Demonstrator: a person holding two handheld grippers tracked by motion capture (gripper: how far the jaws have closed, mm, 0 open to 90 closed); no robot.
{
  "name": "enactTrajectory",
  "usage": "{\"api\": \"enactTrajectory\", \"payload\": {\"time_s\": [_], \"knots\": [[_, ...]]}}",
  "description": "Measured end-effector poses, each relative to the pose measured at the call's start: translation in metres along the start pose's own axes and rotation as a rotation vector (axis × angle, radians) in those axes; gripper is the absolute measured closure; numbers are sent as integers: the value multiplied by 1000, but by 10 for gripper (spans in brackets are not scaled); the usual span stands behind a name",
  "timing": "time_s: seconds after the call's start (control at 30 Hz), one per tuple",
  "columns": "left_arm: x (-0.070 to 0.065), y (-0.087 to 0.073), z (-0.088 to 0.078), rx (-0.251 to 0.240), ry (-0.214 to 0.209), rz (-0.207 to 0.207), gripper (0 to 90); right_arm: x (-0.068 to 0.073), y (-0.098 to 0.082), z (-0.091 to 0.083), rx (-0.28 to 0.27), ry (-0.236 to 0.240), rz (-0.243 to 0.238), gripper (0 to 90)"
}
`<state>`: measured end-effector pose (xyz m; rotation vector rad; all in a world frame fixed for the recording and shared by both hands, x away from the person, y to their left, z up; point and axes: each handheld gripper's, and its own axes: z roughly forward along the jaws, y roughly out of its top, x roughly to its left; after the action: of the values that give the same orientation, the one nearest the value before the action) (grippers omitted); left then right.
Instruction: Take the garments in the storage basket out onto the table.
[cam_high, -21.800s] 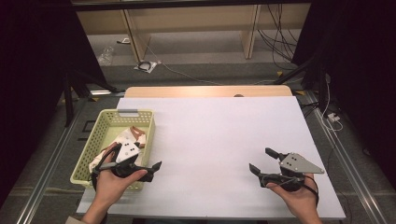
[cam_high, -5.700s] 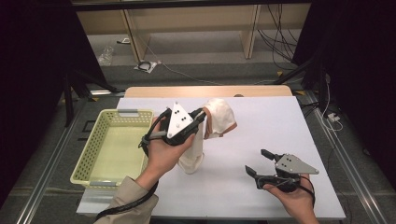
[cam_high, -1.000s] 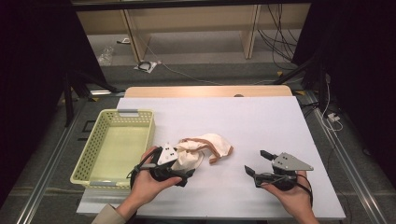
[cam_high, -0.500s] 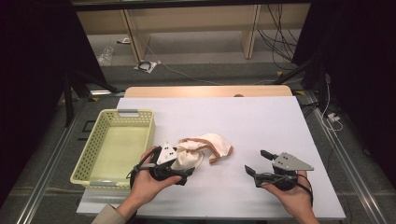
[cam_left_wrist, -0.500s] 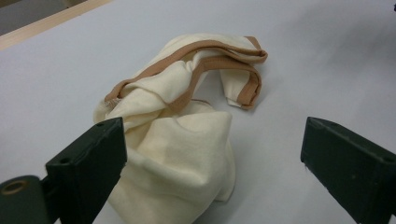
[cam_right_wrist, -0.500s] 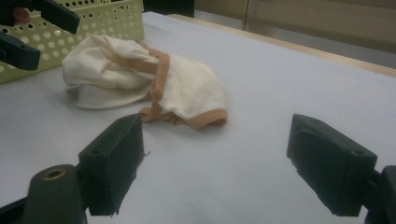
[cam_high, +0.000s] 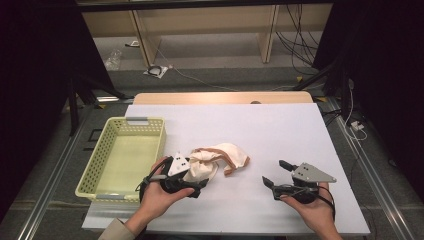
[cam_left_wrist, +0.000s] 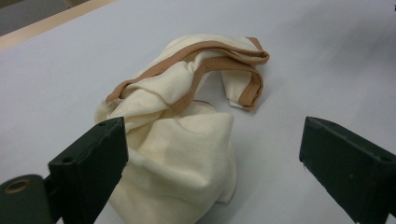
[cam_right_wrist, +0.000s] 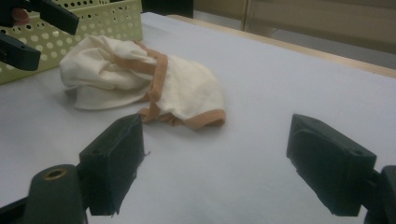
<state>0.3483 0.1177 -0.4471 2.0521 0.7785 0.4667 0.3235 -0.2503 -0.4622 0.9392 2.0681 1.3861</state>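
Since half a second ago almost nothing has shifted: the left gripper (cam_high: 196, 184) stays at the near edge of the cloth (cam_high: 220, 159), and the right gripper (cam_high: 276, 175) stays at its place near the front right of the table (cam_high: 280, 125). Compared with the view of about six seconds ago, the cloth, then lifted in the left gripper above the middle of the table, now lies on the surface.

Left gripper: jaws spread wide, holding nothing. In the left gripper view (cam_left_wrist: 212, 158) the cream cloth (cam_left_wrist: 187, 130) lies crumpled between and beyond the two black jaws, its near fold close against the left-hand jaw; whether it touches that jaw cannot be told. A tan band runs along the far folds.

Right gripper: jaws likewise wide apart and empty. In the right gripper view (cam_right_wrist: 215, 154) the cloth (cam_right_wrist: 140, 79) lies ahead and to the left, apart from the jaws, with bare white table between them.

Cloth: bunched in a heap on the white table, a little left of centre, near the front edge.

Basket (cam_high: 150, 127): pale yellow, perforated, at the left side of the table, just beside the left hand (cam_high: 157, 197); its wall also appears behind the cloth in the right gripper view (cam_right_wrist: 102, 18).
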Motion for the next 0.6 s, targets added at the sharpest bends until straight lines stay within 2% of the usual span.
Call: {"api": "enactTrajectory", "payload": {"time_s": [0.6], "knots": [[1, 0, -1, -5, -3, -3, 80, 0, 0, -1, 9, -5, -1, 198]]}}
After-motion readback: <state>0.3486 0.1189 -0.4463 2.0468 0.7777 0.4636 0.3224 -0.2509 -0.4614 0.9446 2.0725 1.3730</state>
